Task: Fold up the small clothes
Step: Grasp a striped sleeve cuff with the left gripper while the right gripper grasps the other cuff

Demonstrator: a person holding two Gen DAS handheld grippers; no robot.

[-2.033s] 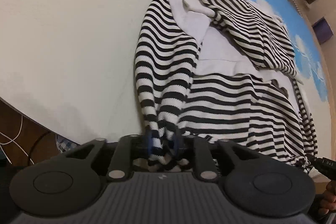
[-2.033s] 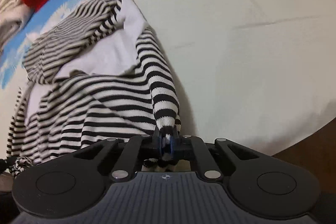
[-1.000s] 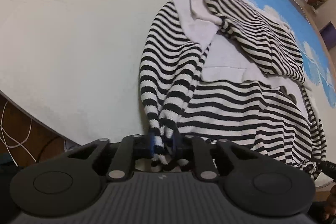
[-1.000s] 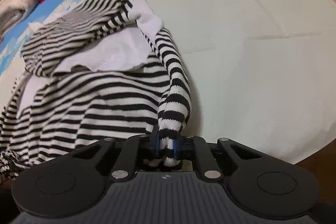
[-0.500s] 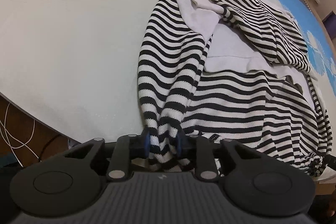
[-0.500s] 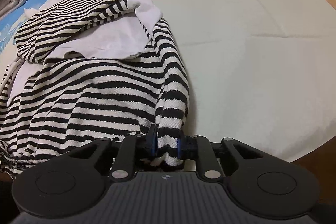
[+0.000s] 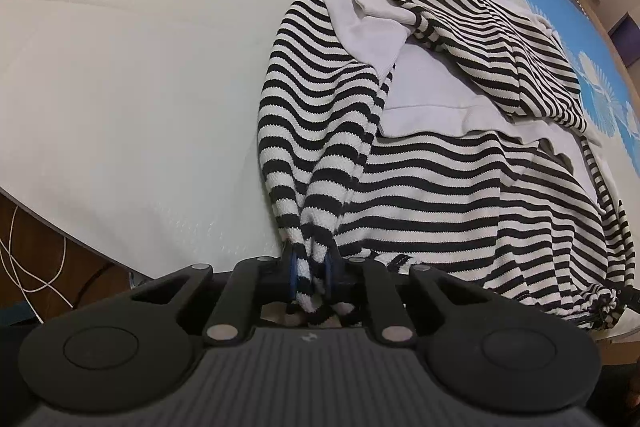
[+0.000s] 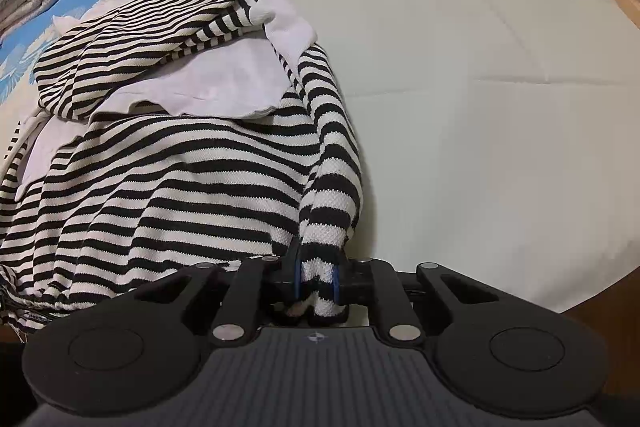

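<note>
Fabric filled the left wrist view: the left gripper (image 7: pixel 311 277) had just tightened its pinch on a bunched hem corner of the black-and-white striped knit top (image 7: pixel 432 183) at the near edge of the pale bedspread with blue fan prints (image 7: pixel 132 87). From the right wrist view, the right gripper (image 8: pixel 318 281) likewise had just closed further, clamping the opposite hem corner. Judging by this, the hem-lift step was under way; next both corners would need carrying together toward the collar.

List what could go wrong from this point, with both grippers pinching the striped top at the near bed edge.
1. The left gripper and right gripper each clamp only a bunched bit of the striped top, so a pull might slip it free.
2. The white inner layer lies rumpled under the folded-over part and may crease further.
3. The hem sits at the bed edge and could slide off.
</note>
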